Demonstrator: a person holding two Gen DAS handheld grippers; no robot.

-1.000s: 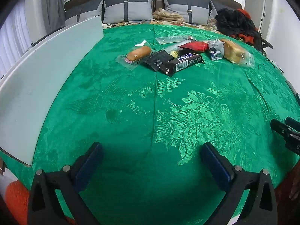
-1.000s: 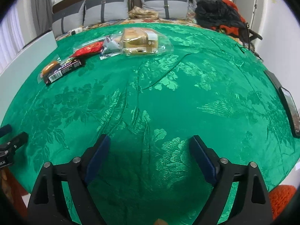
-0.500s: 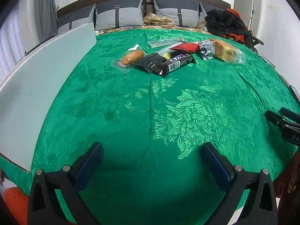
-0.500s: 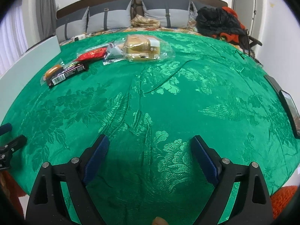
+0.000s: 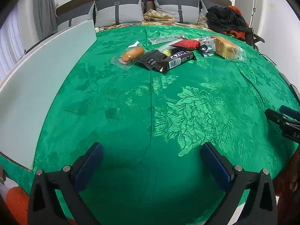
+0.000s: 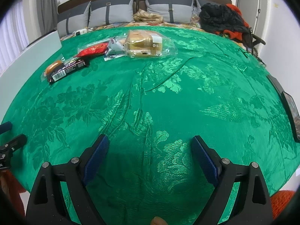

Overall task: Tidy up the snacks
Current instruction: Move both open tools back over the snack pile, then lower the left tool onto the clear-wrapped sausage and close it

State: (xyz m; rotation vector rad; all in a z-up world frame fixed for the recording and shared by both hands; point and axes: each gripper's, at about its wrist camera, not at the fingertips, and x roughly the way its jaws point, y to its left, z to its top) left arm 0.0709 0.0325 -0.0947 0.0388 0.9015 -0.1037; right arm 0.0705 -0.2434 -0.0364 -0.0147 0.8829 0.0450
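Several wrapped snacks lie in a loose row at the far side of a green patterned cloth [image 5: 150, 103]: a sausage [image 5: 132, 53], a black chocolate bar [image 5: 175, 61], a red packet [image 5: 187, 43], a small white packet [image 5: 206, 46] and a bagged bread [image 5: 224, 49]. The right wrist view shows the bread [image 6: 143, 46], the red packet [image 6: 93, 50] and the black bar [image 6: 65, 71]. My left gripper [image 5: 151, 155] is open and empty, low over the near cloth. My right gripper [image 6: 150, 150] is open and empty, well short of the snacks.
A long white board [image 5: 37, 86] runs along the left edge of the cloth. Grey pillows [image 5: 118, 15] and a black and red bag [image 5: 226, 20] sit behind. A dark phone [image 6: 290, 110] lies at the right edge. The right gripper's tip shows at the left view's right edge [image 5: 281, 118].
Both grippers have tilted up and moved slightly forward, so the snacks sit lower in each view. Both stay open and nothing was touched.
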